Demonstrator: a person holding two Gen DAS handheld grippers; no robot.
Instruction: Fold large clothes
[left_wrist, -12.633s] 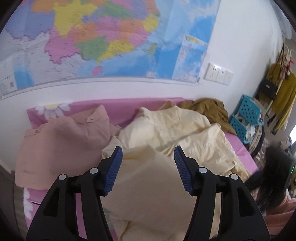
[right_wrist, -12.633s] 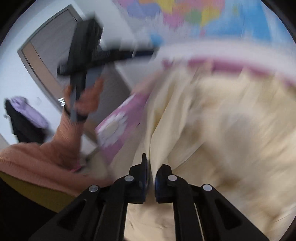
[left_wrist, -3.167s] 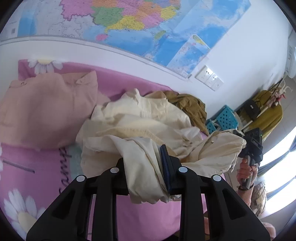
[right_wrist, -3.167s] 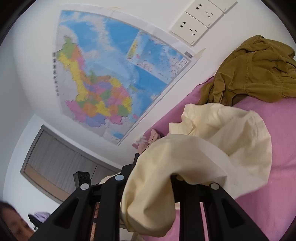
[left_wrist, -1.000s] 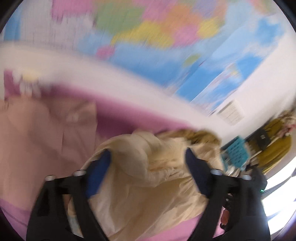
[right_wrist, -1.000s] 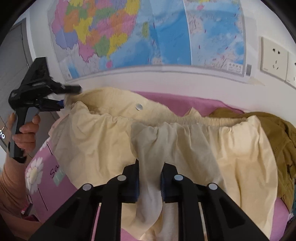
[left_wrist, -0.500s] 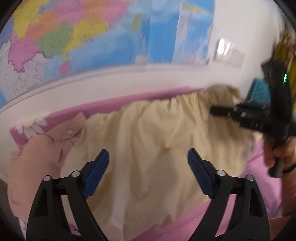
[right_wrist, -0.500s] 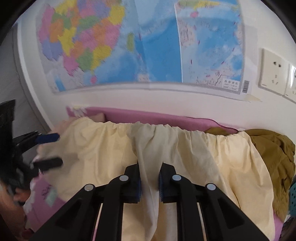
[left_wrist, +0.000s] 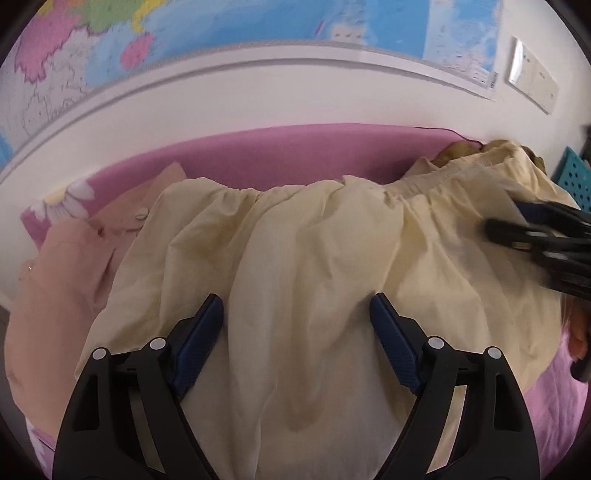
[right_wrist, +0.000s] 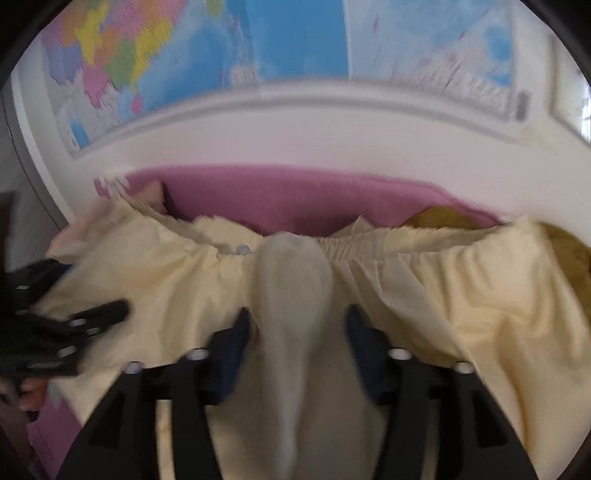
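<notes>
Left wrist view puts your left gripper (left_wrist: 297, 325) over the near part of the cream garment (left_wrist: 306, 258), its blue pads (left_wrist: 197, 343) spread wide with nothing pinched; the cloth lies slack below and between them. The garment is spread across the pink bed (left_wrist: 295, 151), gathered edge on the far side toward the white wall (left_wrist: 258, 96), with the map (left_wrist: 258, 26) above it. To the left, the garment overlaps a peach shirt (left_wrist: 62, 277). At the far right, a brown garment (left_wrist: 456, 151) peeks out behind the cream one, and a teal basket (left_wrist: 576, 171) sits at the frame's edge. Your right gripper (left_wrist: 517, 225) comes in from the right in this view, blurred, resting at the garment's right edge.

From the right wrist view, your right gripper (right_wrist: 297, 328) has just been opening its jaws: the fingers (right_wrist: 232, 350) stand apart, and a pale fold of the cream garment (right_wrist: 443, 295) runs up between them without being pressed. The frame is blurred. Your left gripper (right_wrist: 96, 314) shows at the left over the garment's left part, with your fingertips (right_wrist: 29, 393) below it. The pink bed (right_wrist: 295, 199) shows beyond the gathered edge.
</notes>
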